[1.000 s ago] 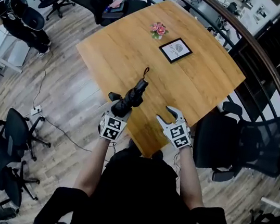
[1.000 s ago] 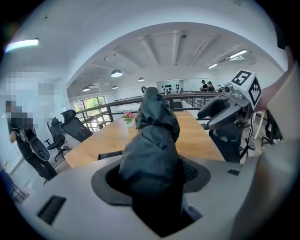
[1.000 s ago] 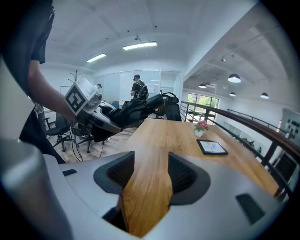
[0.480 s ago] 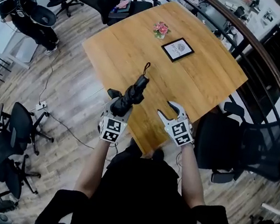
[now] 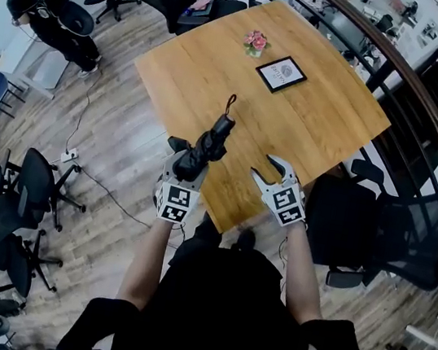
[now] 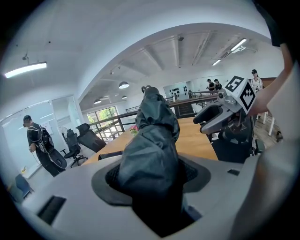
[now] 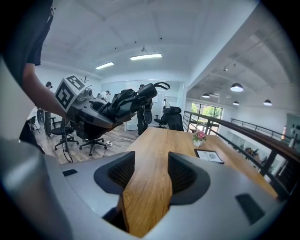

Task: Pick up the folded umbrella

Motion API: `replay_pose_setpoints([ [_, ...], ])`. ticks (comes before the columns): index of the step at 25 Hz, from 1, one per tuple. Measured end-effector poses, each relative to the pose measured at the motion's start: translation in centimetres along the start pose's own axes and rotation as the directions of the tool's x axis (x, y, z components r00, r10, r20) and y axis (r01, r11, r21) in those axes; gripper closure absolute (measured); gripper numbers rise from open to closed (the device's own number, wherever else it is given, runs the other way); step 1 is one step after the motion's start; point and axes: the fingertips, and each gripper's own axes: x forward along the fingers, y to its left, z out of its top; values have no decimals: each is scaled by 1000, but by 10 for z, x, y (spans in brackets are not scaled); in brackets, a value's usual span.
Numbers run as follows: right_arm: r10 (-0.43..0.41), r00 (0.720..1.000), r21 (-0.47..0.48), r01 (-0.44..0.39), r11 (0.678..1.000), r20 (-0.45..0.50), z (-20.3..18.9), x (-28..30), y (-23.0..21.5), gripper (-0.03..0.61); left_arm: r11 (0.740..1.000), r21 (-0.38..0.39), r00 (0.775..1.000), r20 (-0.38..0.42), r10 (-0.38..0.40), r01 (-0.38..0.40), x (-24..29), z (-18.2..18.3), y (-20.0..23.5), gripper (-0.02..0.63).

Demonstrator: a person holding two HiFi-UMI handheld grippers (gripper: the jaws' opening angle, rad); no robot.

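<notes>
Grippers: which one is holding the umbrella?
The left gripper: its jaws clamp the folded black umbrella. The right gripper has its jaws apart, only the wooden table showing between them.

A black folded umbrella (image 5: 208, 145) is seen clamped between the jaws of the left gripper (image 5: 189, 158). It is held over the near left edge of the wooden table (image 5: 318, 124), with its strap end pointed toward the middle. The right gripper (image 5: 267, 169) is held over the near corner, jaws apart, with nothing between them. Toward the far corner, a small pot of pink flowers (image 5: 255, 42) and a framed card (image 5: 280, 73) are set just beside each other.
</notes>
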Motion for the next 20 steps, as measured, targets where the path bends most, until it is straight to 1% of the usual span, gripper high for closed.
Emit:
replay_pose_setpoints([
  [4,4,1000,-7,-4,1000,3,-2,-8,-3,353,1000,5,1000,24,20,-20,-4,11,-6,334],
  [12,32,999,-15,-32,999,14,-10,-23,-4,353,999,7,998,35,44,-44,-9,20,-23,334],
  [16,42,999,-24,-42,999,16,-13,-27,-6,353,999,-5,999,9,49,-49,-10,14,-29,334],
  [20,45,999,-27,-45,999,15,-15,-29,-5,353,998,-7,998,3,55,-55,-13,9,-31,334],
])
